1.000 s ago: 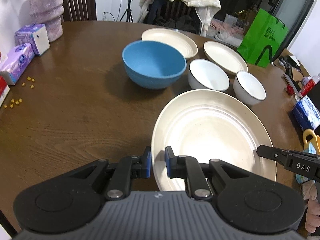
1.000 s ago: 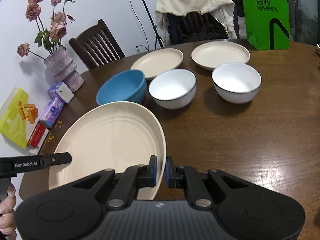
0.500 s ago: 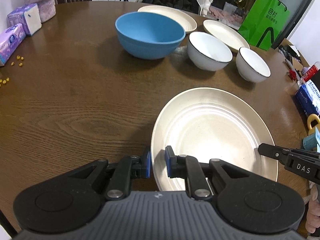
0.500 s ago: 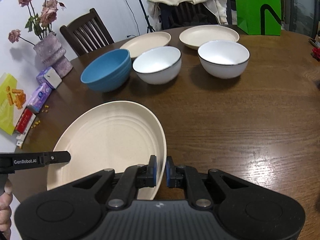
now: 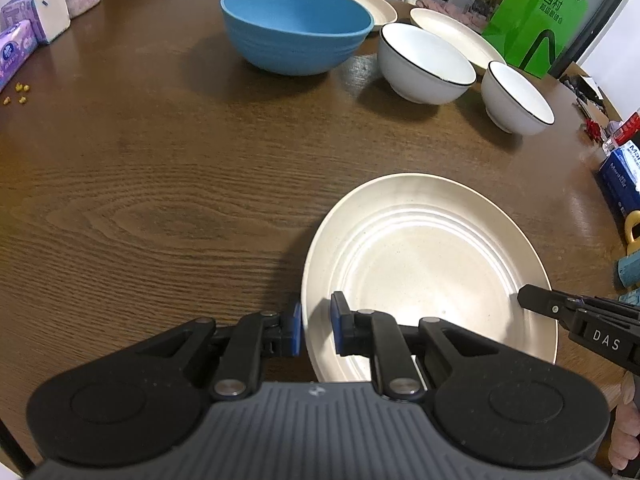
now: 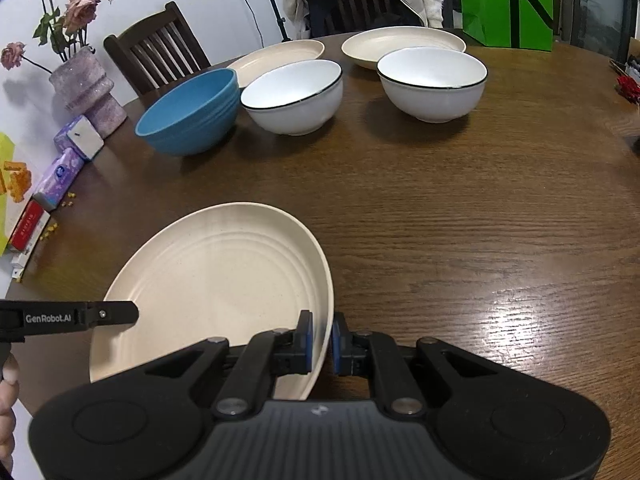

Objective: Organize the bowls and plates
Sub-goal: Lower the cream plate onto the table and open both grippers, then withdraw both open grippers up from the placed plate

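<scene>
A large cream plate (image 5: 428, 264) (image 6: 216, 284) hangs low over the near part of the brown table (image 5: 160, 184), held from both sides. My left gripper (image 5: 315, 328) is shut on its left rim. My right gripper (image 6: 322, 338) is shut on its right rim. Farther back stand a blue bowl (image 5: 296, 26) (image 6: 190, 114), two white bowls with dark rims (image 5: 426, 62) (image 5: 516, 96) (image 6: 294, 94) (image 6: 432, 82), and two more cream plates (image 5: 380, 0) (image 5: 460, 36) (image 6: 280, 56) (image 6: 400, 42).
Tissue packs (image 5: 32, 28) (image 6: 68, 160), a purple vase (image 6: 86, 88) with flowers and yellow crumbs (image 5: 18, 94) lie at the table's left. A green bag (image 6: 508, 0) and chairs (image 6: 156, 52) stand behind. A blue box (image 5: 622, 180) sits at the right edge.
Both grippers have come down with the large plate between them, so it sits nearer the tabletop. The bowls and far plates have not moved.
</scene>
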A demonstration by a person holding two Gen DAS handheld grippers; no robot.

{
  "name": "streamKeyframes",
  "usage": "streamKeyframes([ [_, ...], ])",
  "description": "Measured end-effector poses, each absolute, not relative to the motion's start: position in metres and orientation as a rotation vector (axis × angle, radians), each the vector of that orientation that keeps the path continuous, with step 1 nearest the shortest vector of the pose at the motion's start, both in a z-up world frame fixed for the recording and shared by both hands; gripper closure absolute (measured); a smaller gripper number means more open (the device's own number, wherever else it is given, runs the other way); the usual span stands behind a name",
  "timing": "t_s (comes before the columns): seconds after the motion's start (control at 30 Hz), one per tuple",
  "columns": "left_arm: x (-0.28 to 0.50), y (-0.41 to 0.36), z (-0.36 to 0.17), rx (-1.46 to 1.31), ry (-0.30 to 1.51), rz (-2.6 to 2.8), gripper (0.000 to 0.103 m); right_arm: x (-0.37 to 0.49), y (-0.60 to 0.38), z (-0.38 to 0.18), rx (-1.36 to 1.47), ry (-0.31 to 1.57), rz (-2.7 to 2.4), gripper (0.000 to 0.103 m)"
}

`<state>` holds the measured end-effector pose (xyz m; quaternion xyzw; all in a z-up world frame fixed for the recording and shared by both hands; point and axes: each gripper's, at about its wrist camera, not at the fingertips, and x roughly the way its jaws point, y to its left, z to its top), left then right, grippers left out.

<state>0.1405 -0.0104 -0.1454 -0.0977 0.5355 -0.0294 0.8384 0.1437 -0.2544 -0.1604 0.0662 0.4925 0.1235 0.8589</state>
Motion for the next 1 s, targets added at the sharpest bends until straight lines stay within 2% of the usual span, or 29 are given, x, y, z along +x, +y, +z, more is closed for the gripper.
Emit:
streamKeyframes([
  [0.47,0.147,-0.015,-0.145,-0.192,1.149,-0.053,0.088,0.145,-0.259,-0.171,0.125,1.053,0.25,0.094],
  [0.6,0.144,-0.019,-0.135,-0.17,1.125,-0.039,0.063,0.145,-0.26,-0.165,0.138,1.046,0.249,0.09],
  [0.67,0.142,-0.021,-0.128,-0.152,1.106,-0.032,0.059,0.144,-0.26,-0.161,0.126,1.038,0.25,0.088],
  [0.83,0.132,-0.023,-0.104,-0.13,1.039,-0.025,0.031,0.138,-0.262,-0.143,0.124,1.005,0.24,0.061],
  [0.93,0.124,-0.023,-0.089,-0.122,0.989,-0.03,0.019,0.131,-0.262,-0.128,0.111,0.971,0.242,0.044],
  [1.0,0.118,-0.024,-0.078,-0.115,0.958,-0.033,0.015,0.127,-0.262,-0.118,0.103,0.953,0.239,0.028],
])
